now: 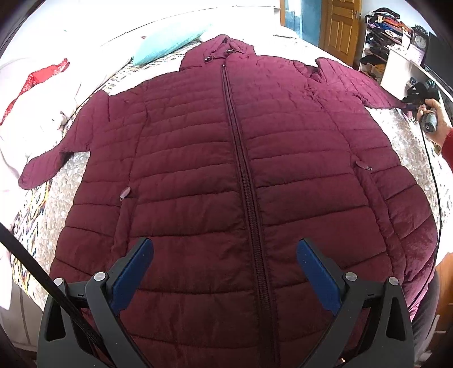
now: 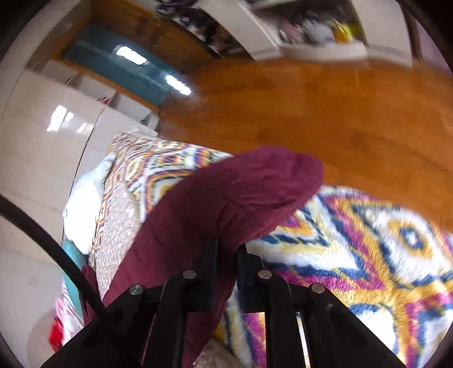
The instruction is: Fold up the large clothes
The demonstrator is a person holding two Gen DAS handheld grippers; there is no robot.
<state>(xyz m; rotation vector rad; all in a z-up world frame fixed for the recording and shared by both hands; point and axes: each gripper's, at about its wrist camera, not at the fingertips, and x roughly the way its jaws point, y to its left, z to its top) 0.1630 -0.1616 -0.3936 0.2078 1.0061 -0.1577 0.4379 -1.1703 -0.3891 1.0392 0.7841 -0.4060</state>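
A maroon quilted hooded jacket (image 1: pixel 226 158) lies face up and zipped on the bed, hood at the far end, both sleeves spread outward. My left gripper (image 1: pixel 225 254) is open and empty, hovering over the jacket's lower hem beside the zipper. My right gripper (image 1: pixel 419 97) shows at the far right in the left wrist view, at the end of the jacket's right sleeve (image 1: pixel 376 93). In the right wrist view my right gripper (image 2: pixel 228 249) is shut on that sleeve's cuff (image 2: pixel 243 195), which is lifted above the bed.
A patterned multicoloured blanket (image 2: pixel 368 249) covers the bed. A turquoise pillow (image 1: pixel 167 45) and white and red bedding (image 1: pixel 36 93) lie at the far left. Wooden floor (image 2: pixel 311 113), a wooden door (image 1: pixel 339 25) and cluttered shelves (image 1: pixel 388 42) are to the right.
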